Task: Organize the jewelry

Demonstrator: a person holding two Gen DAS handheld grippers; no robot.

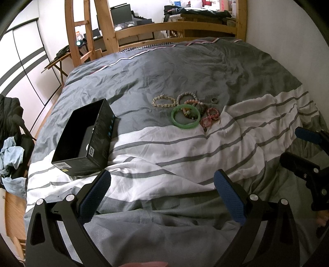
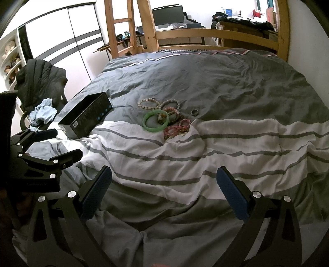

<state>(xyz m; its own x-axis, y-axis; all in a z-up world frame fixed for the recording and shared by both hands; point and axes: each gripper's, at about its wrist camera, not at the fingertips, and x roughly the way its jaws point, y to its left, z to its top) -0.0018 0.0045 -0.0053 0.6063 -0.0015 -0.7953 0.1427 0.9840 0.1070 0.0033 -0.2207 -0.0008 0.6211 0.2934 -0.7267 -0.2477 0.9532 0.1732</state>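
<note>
both tongs, left tongs [image 1: 162, 193] and right tongs [image 2: 164, 190], gape empty over the bed [image 1: 185, 156]; risk: overlapping bracelets [image 1: 186, 109] snag, soft duvet sags, open black box [image 1: 82, 135] tips.

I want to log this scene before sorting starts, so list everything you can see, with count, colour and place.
black box: one, open top, left on the bed
green bangle: one, middle of the jewelry cluster
beaded bracelets: several, cream, grey, pink and red, around the bangle; exact count unclear
ring: one, metallic, right of the cluster, apart
duvet: one, grey with white stripes
bed frame: wooden, far end
monitor: one, dark, on the desk behind
jacket: dark, on a chair, left
left tool: open, empty
right tool: open, empty
</note>
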